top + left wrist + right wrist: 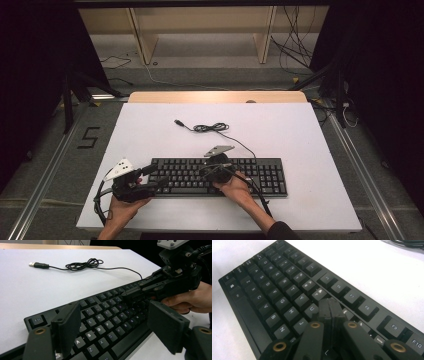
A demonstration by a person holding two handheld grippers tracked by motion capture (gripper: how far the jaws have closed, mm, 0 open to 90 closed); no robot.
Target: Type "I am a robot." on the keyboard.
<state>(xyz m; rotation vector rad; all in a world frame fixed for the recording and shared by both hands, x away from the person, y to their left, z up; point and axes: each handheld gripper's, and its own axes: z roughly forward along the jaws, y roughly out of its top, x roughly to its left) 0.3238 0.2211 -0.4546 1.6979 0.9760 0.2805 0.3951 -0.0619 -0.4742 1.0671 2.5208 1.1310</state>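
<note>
- Step in hand, as I read it: key pressing on the black keyboard (pixel 220 176). It lies flat on the white table (pixel 150 135), near the front edge, long side across.
- Right gripper (pixel 331 305): jaws pressed together into a single blunt tip, nothing between them. In the right gripper view the tip sits over the key rows near U and the digit row, at or just above the keycaps; I cannot tell whether a key is actually pushed down.
- Left gripper (pixel 112 325): jaws standing wide, nothing held. They straddle the keyboard's left end, one jaw over the A/Z corner, the other off the front edge. I cannot tell contact with the case; I judge it is there to steady the board.
- The keyboard's cable (pixel 212 128) is coiled loosely behind it, with the USB plug (pixel 37 264) free on the table, well apart from both tools.
- Next move, my judgement: a short straight push down on one key, then lift. Tip is wider than the gaps between keys, so it needs centring on one cap or two will go down together.
- Pose: right hand (pixel 234 189) comes in from the front, gripper angled forward and down over mid-keyboard. Left hand (pixel 122 205) holds low and nearly level at the left end.
</note>
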